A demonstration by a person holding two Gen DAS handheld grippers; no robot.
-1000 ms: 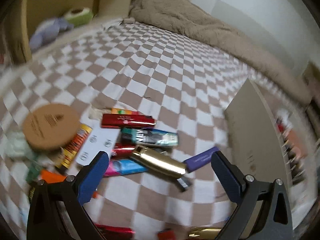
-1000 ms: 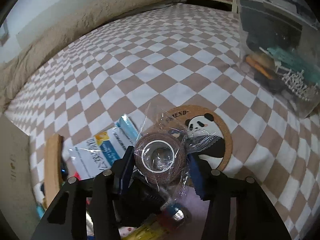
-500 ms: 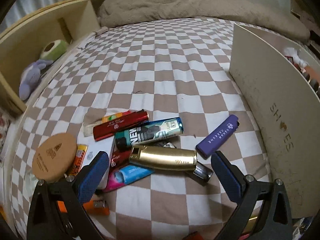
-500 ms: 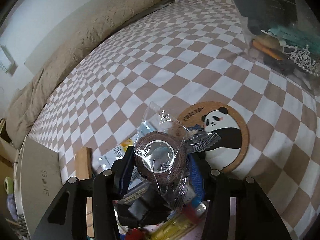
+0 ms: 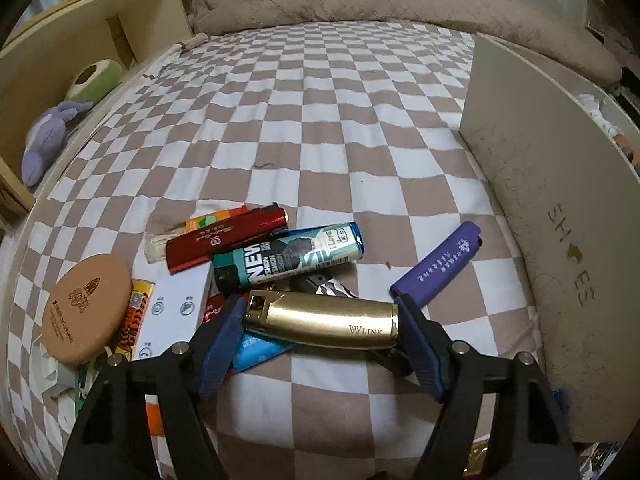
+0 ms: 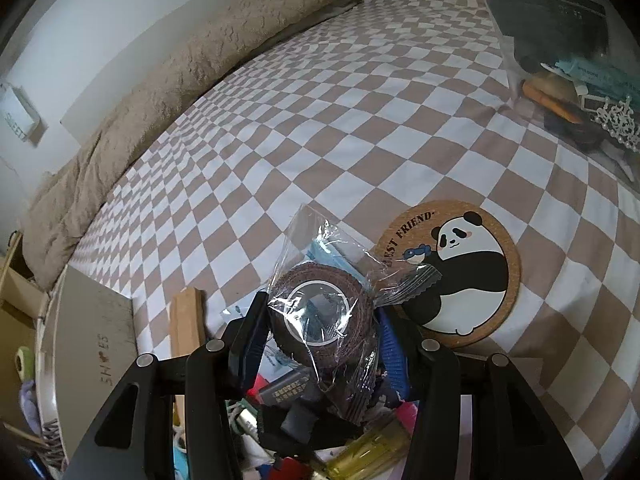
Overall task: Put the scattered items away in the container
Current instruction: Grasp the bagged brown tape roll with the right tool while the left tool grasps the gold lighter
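Gripping a gold lighter [image 5: 322, 320] lengthwise, my left gripper [image 5: 320, 334] has its blue pads [image 5: 224, 344] pressed against both ends of the metal body, which lies across the scattered pile on the checkered bedspread [image 5: 320, 120]. Taking the gold lighter as my landmark: a teal-and-black printed lighter [image 5: 288, 258] lies just beyond it, a red lighter [image 5: 226, 238] farther beyond and to the left, and a purple lighter [image 5: 438, 266] sits just off its right end, angled away. A round cork coaster [image 5: 86, 314] rests well to its left, overlapping a white card [image 5: 172, 320] and an orange packet [image 5: 134, 320]. The beige box marked "SHOES" [image 5: 552, 240] stands on the right, its wall rising beyond the purple lighter. A purple plush toy [image 5: 46, 138] sits far off to the left on a wooden shelf [image 5: 100, 40].

My right gripper [image 6: 320, 328] is clamped on a brown tape roll in a clear plastic wrapper [image 6: 320, 316], held up with its white core facing the camera. From the right wrist camera, a panda cork coaster [image 6: 460, 276] lies on the bedspread to the right of the roll, a wooden block [image 6: 188, 324] to its left, and the same box's wall farther left. Beneath the roll sits a jumble of small items [image 6: 288, 420]; I cannot make most of them out. A clear plastic bin [image 6: 560, 40] holding odds and ends stands far to the right.
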